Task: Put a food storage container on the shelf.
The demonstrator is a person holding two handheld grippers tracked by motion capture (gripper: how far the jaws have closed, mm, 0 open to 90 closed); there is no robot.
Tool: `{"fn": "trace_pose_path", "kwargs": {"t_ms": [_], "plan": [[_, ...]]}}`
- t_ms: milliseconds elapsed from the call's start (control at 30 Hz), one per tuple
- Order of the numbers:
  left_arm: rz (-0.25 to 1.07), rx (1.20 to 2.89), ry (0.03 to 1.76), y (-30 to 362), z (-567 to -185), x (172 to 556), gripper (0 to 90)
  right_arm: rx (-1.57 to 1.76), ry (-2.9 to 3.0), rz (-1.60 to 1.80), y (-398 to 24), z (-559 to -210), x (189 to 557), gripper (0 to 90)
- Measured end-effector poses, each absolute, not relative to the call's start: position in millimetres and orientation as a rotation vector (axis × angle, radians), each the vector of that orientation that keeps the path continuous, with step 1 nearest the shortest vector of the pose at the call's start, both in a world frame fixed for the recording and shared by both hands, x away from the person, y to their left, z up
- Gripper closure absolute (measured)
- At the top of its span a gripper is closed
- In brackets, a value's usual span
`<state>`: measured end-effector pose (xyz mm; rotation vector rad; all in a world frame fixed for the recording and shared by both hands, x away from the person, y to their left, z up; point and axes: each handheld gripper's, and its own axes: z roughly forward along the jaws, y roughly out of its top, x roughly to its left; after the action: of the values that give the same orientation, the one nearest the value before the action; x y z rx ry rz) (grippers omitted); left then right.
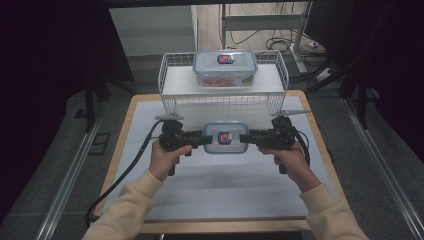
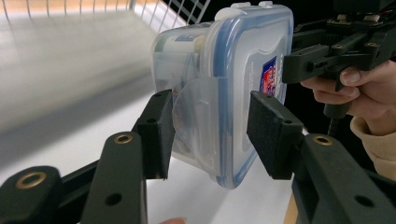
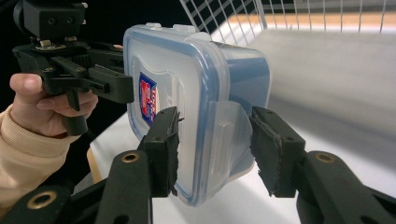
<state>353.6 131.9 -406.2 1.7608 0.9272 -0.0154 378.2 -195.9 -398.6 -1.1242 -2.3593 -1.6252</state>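
High view: at frame centre, the left gripper (image 1: 200, 139) and right gripper (image 1: 248, 138) clamp the ends of a small box (image 1: 225, 137), which seems to hang just above the worktop (image 1: 215, 190). This looks like the carry step. Next, I judge, comes a level lift over the basket (image 1: 167, 75) rim, beside the second box (image 1: 225, 68) at upper centre.

Left gripper view: the jaws are half-closed on the box's end latch; the lid is clear, blue-sealed, with a red-blue label.

Right gripper view: its jaws likewise pinch the opposite latch, box tipped on edge at centre.
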Motion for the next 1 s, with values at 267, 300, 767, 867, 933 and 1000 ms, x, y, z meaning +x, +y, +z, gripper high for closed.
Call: {"fn": "trace_pose_path", "kwargs": {"t_ms": [267, 300, 767, 867, 933, 1000], "plan": [[0.062, 1.749, 0.886, 135, -361, 368, 52.0, -1.080, -2.368, -1.704, -193, -357, 396, 52.9], [0.068, 1.747, 0.881, 135, -356, 369, 52.0, -1.074, -2.374, -1.713, -193, -352, 398, 52.9], [0.079, 1.734, 0.857, 133, -309, 391, 52.3, -1.048, -2.421, -1.738, -194, -298, 417, 52.9], [0.081, 1.734, 0.856, 133, -303, 395, 52.3, -1.048, -2.425, -1.740, -194, -292, 420, 52.9], [0.085, 1.734, 0.850, 133, -297, 400, 52.3, -1.045, -2.427, -1.741, -194, -286, 424, 52.9], [0.081, 1.720, 0.847, 134, -288, 408, 52.5, -1.041, -2.428, -1.747, -194, -277, 431, 52.9]]}}
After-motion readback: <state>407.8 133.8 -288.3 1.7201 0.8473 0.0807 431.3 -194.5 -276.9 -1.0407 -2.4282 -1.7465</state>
